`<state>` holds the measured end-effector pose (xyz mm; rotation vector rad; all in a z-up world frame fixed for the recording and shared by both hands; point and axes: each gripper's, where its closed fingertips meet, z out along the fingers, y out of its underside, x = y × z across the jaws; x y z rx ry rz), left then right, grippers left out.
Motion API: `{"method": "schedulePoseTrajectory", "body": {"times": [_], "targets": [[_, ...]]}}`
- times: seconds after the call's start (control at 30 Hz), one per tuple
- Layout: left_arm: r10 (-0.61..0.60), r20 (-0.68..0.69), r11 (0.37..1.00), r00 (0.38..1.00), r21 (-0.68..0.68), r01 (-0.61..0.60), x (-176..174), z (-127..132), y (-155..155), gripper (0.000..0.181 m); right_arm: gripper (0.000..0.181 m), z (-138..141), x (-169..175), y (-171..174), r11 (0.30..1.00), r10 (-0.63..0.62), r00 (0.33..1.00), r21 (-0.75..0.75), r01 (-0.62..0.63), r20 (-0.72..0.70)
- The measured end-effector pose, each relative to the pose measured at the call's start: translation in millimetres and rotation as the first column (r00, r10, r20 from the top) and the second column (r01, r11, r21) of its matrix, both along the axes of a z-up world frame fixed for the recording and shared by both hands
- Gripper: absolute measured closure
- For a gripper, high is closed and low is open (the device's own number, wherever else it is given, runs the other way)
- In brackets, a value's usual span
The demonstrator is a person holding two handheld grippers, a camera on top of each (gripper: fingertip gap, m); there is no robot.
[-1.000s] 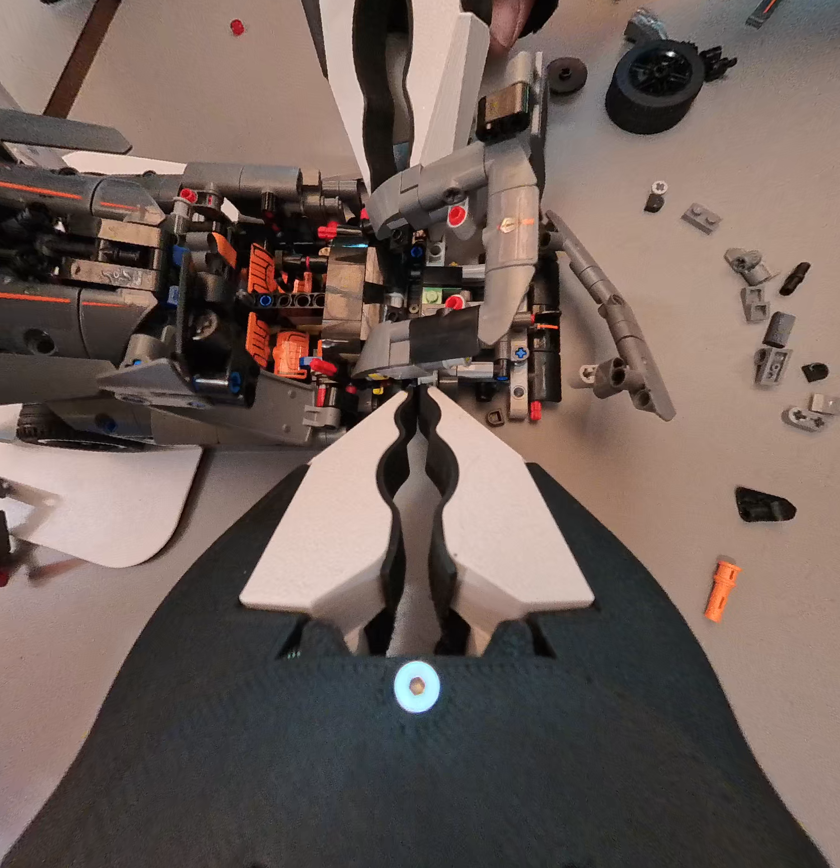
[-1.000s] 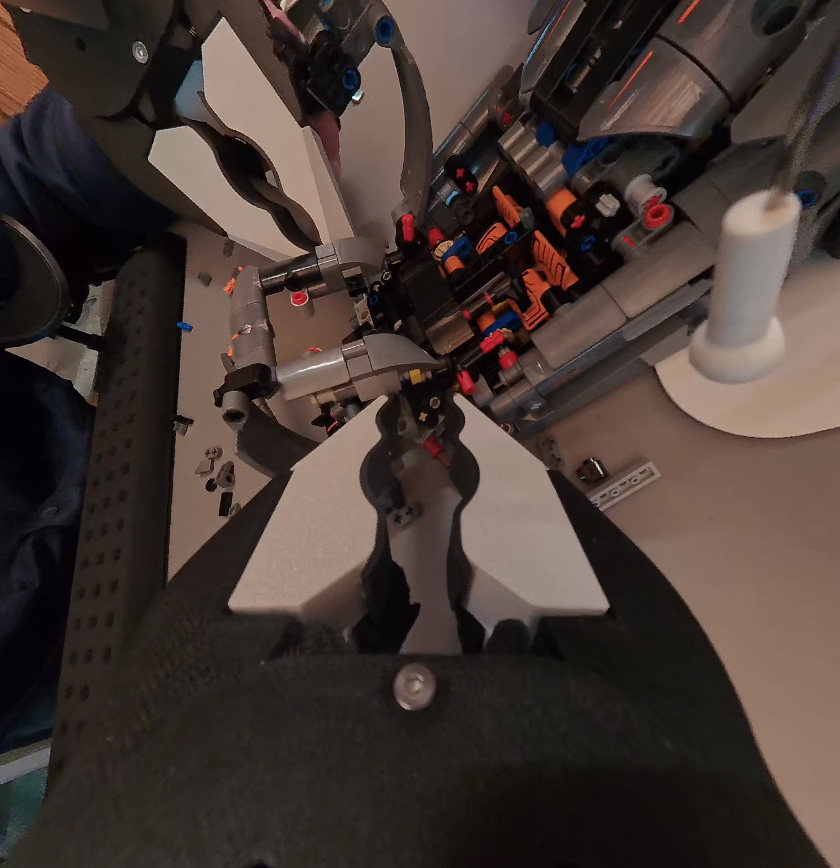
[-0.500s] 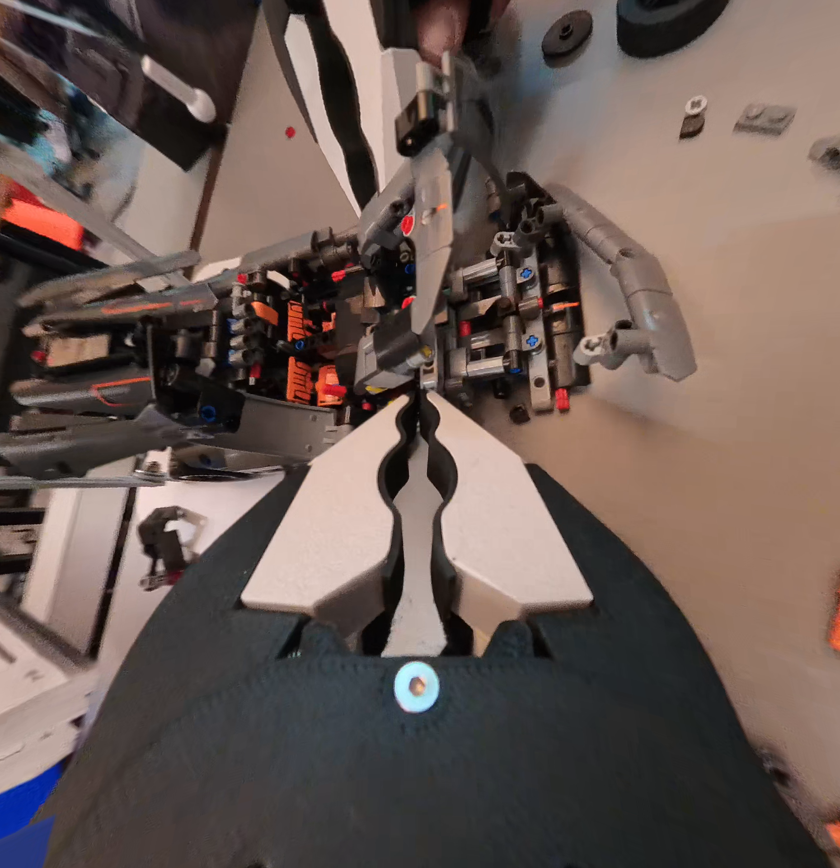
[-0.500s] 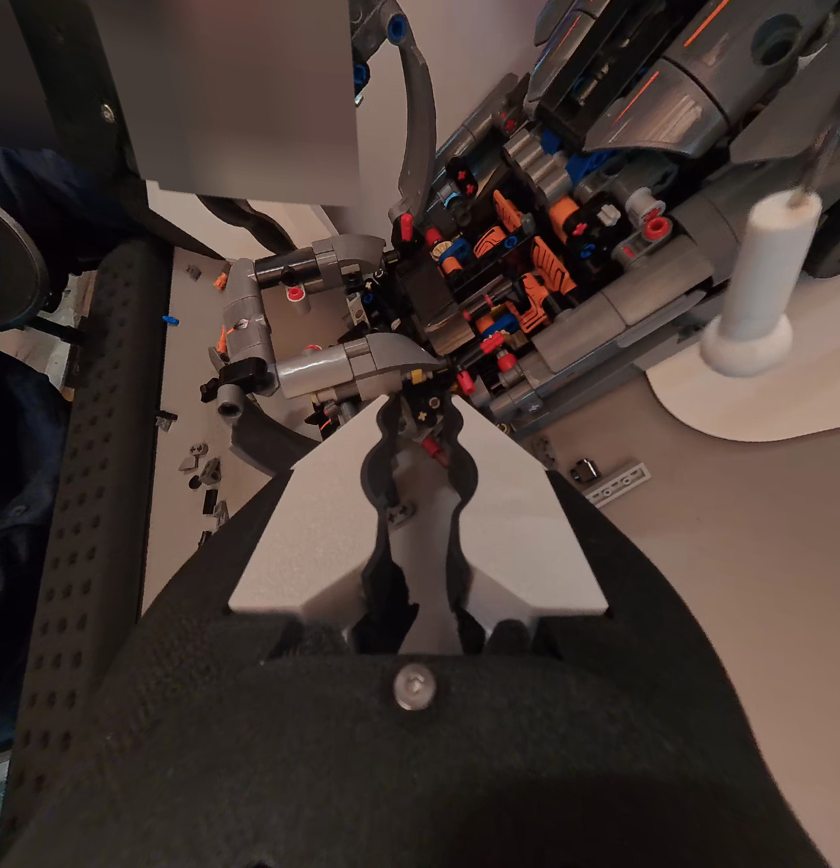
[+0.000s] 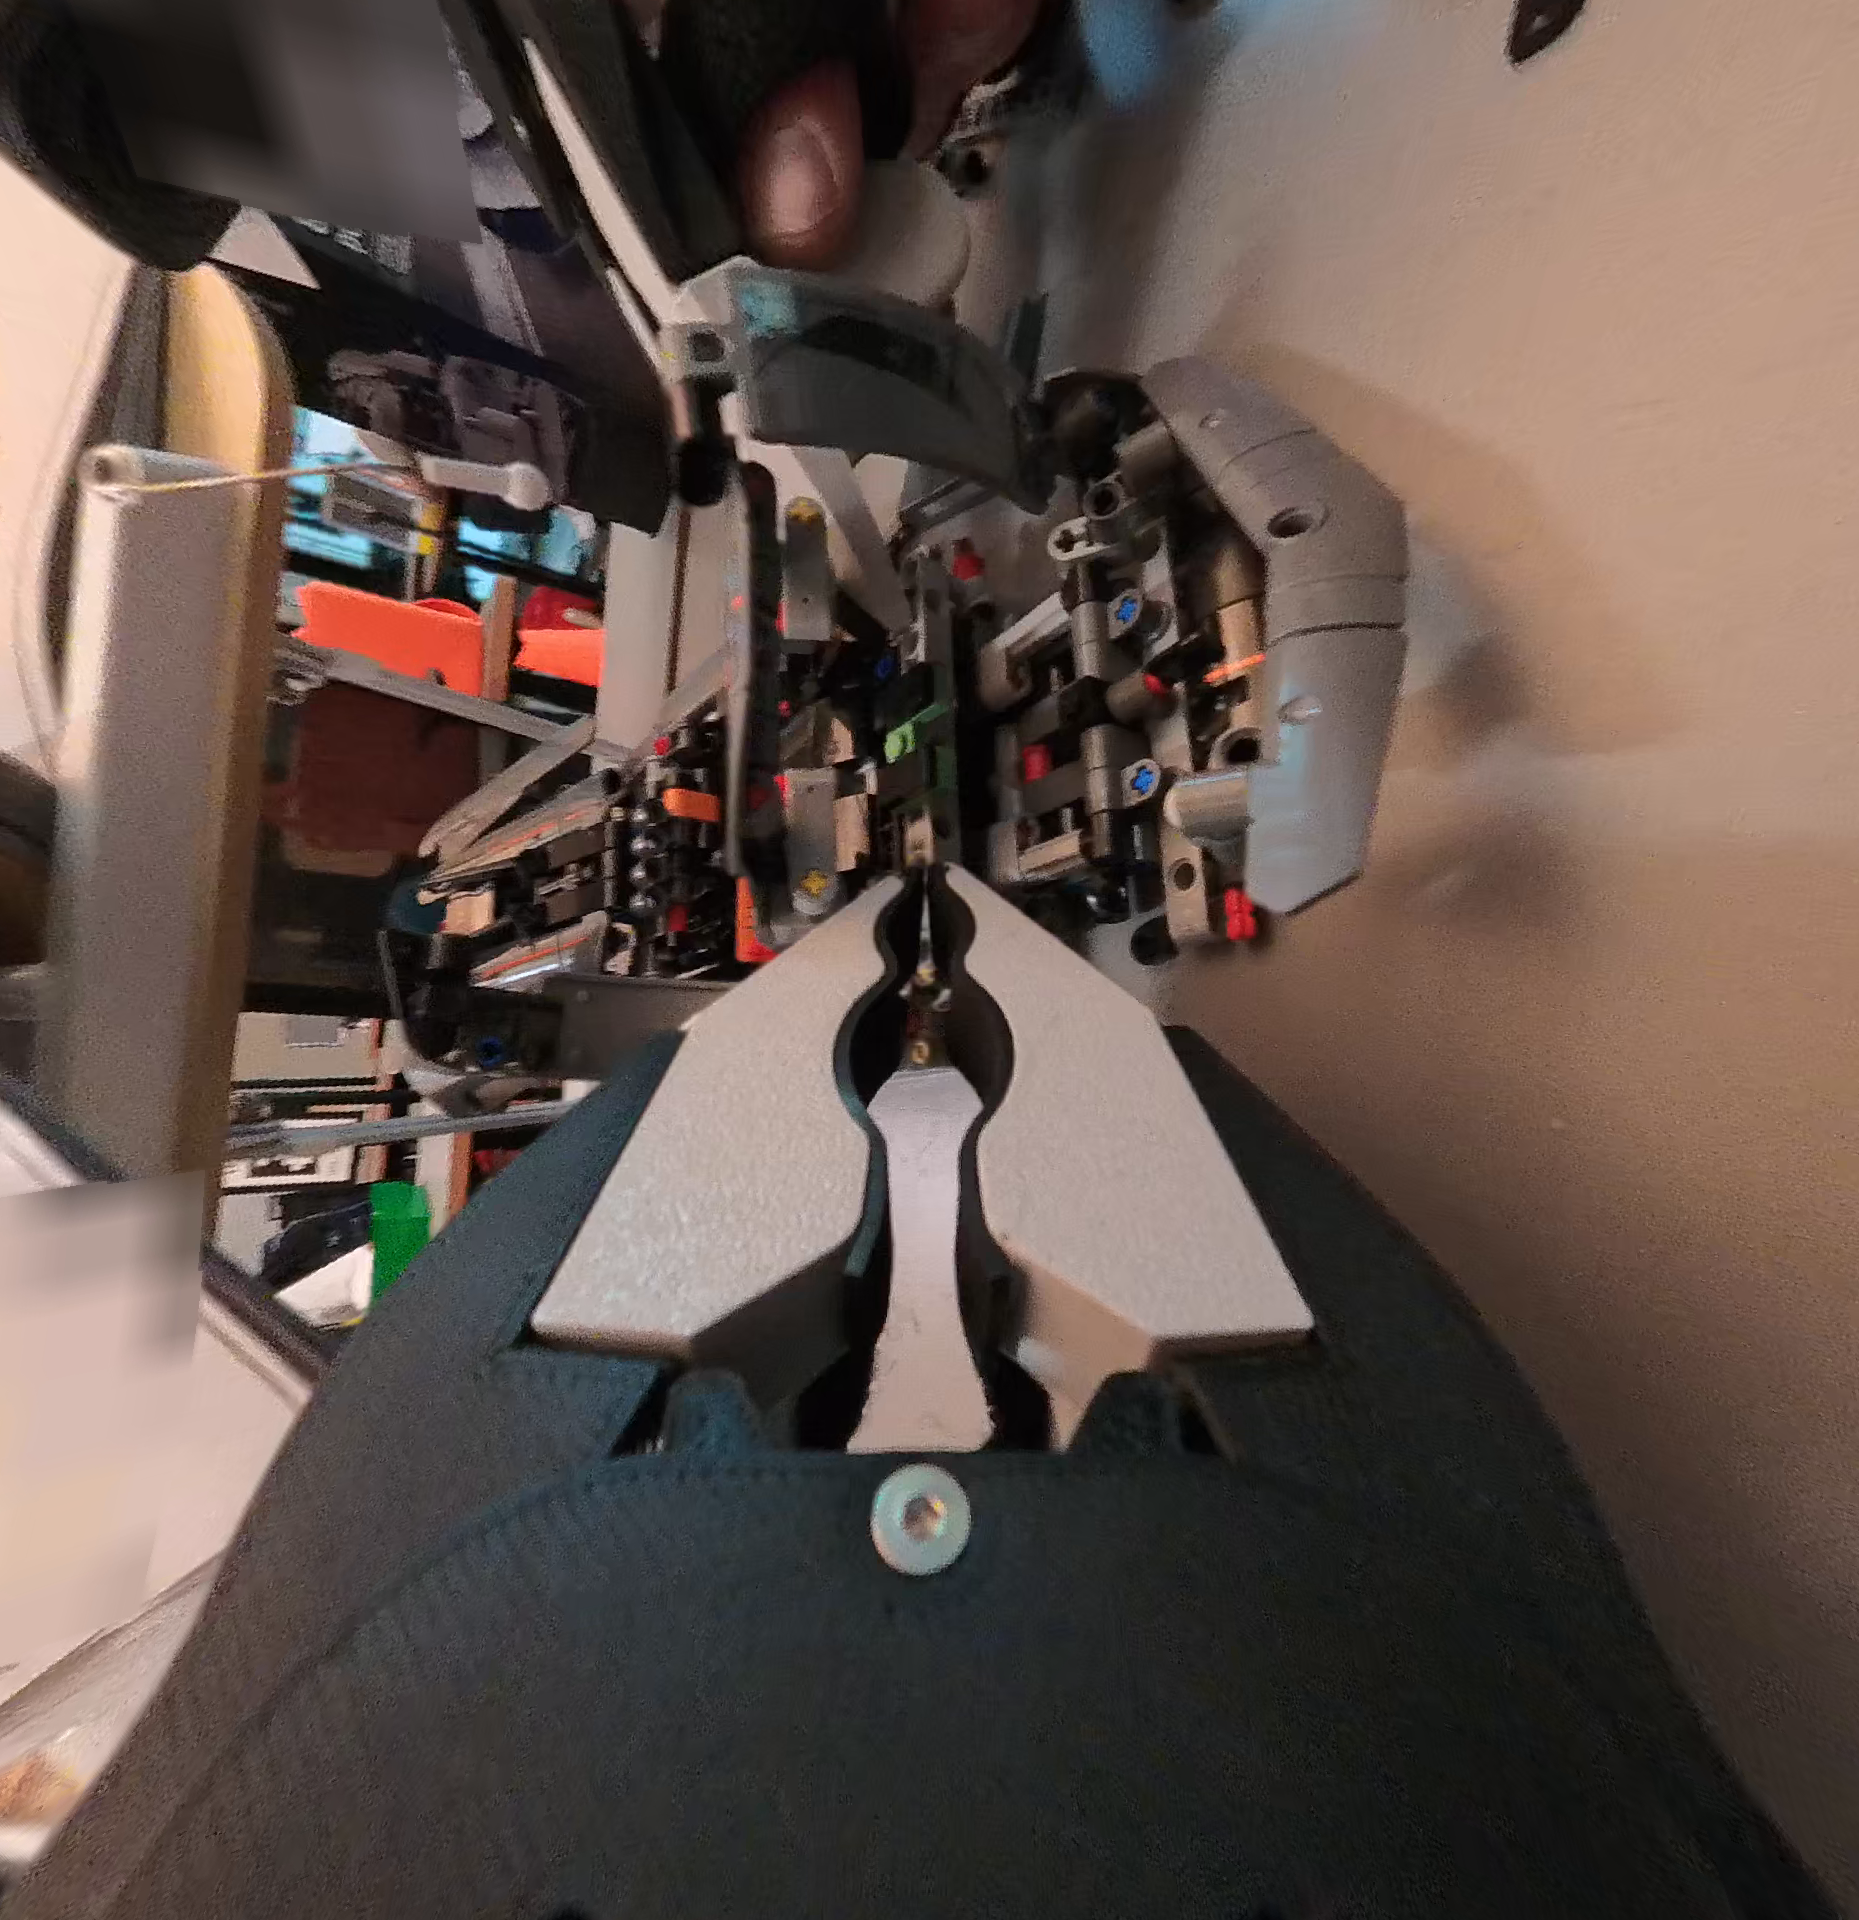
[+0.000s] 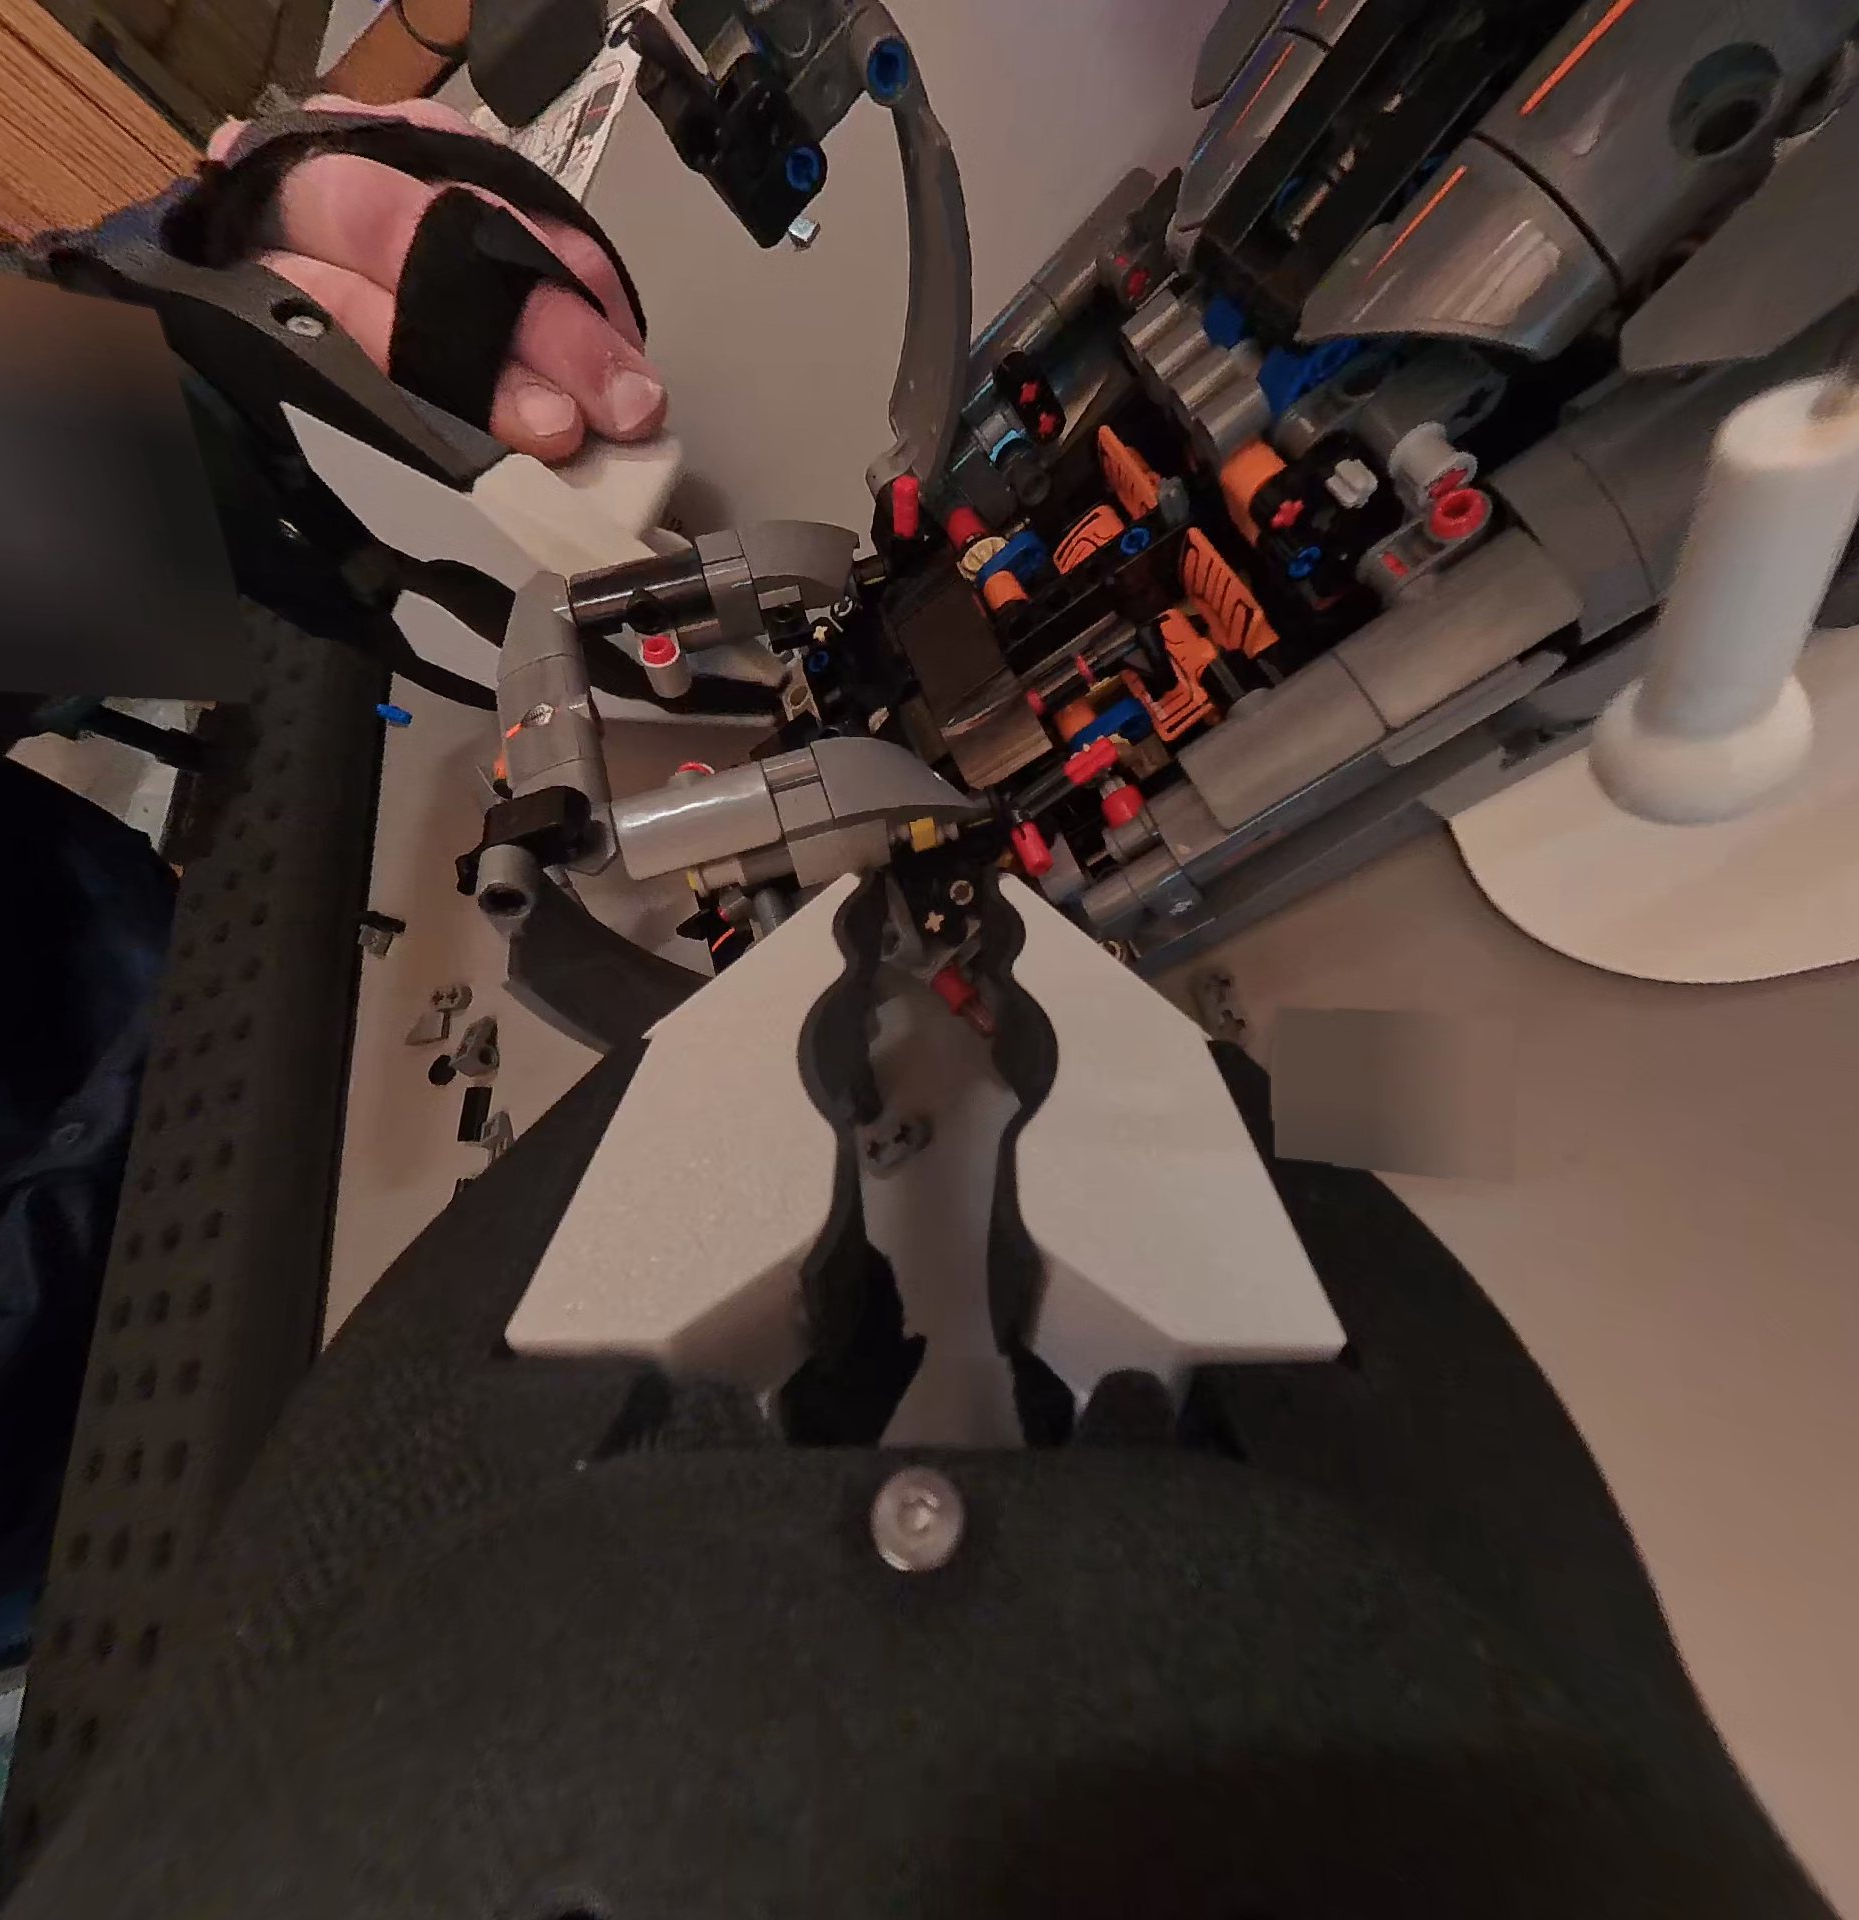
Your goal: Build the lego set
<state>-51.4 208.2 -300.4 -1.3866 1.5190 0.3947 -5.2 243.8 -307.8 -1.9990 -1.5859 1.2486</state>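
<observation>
The grey, black and orange lego car (image 6: 1112, 623) lies on the pale table, and its open front frame points at me. My right gripper (image 6: 930, 904) is shut on a black part with a red pin at the near side of that frame. My left gripper (image 5: 925, 894) is shut on a thin edge of the car's front (image 5: 1112, 727). In the right wrist view the left gripper (image 6: 592, 499), with a hand on it, sits on the far grey-and-black panel (image 6: 644, 592). The right gripper (image 5: 676, 281) shows blurred at the top of the left wrist view.
A white peg (image 6: 1735, 603) on a white base (image 6: 1683, 904) stands under the car body at right. Small loose grey pieces (image 6: 468, 1049) lie at left beside a black perforated strip (image 6: 239, 1039). A grey arch (image 6: 925, 260) carries a black block above. Shelves with orange bins (image 5: 426, 634) are behind.
The left wrist view has rolled and dropped low, so it now looks level across the car towards the shelves. The left gripper stays shut on the car's front. The right gripper's hold is unchanged.
</observation>
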Motion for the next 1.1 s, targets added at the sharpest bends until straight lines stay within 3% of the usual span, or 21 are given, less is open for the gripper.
{"method": "schedulePoseTrajectory", "body": {"times": [0.13, 0.17, 0.2, 0.8, 1.1], "targets": [[-0.002, 0.014, 0.999, 1.0, -0.05, 0.003, 1, -4, -1, 0.177, 0.165, 0, 0, 1, 1.0, -0.003, 1.0, -0.003, 0.003, -0.004], [-0.026, 0.005, 0.995, 1.0, -0.095, 0.026, 2, -9, -7, 0.163, 0.165, 0, 1, 1, 1.0, -0.005, 1.0, -0.002, 0.005, -0.004], [-0.023, 0.016, 0.995, 1.0, -0.098, 0.025, 1, -9, -7, 0.163, 0.165, 0, 1, 0, 1.0, -0.005, 1.0, 0.0, 0.005, -0.004], [-0.004, 0.016, 1.0, 1.0, -0.008, 0.004, 2, -7, -1, 0.181, 0.161, -1, 0, 0, 1.0, 0.003, 1.0, -0.025, -0.003, -0.002], [0.024, 0.026, 0.999, 0.999, 0.03, -0.025, 1, -1, 6, 0.181, 0.165, 3, 0, 4, 0.996, -0.031, 0.999, -0.089, 0.028, -0.029]]}}
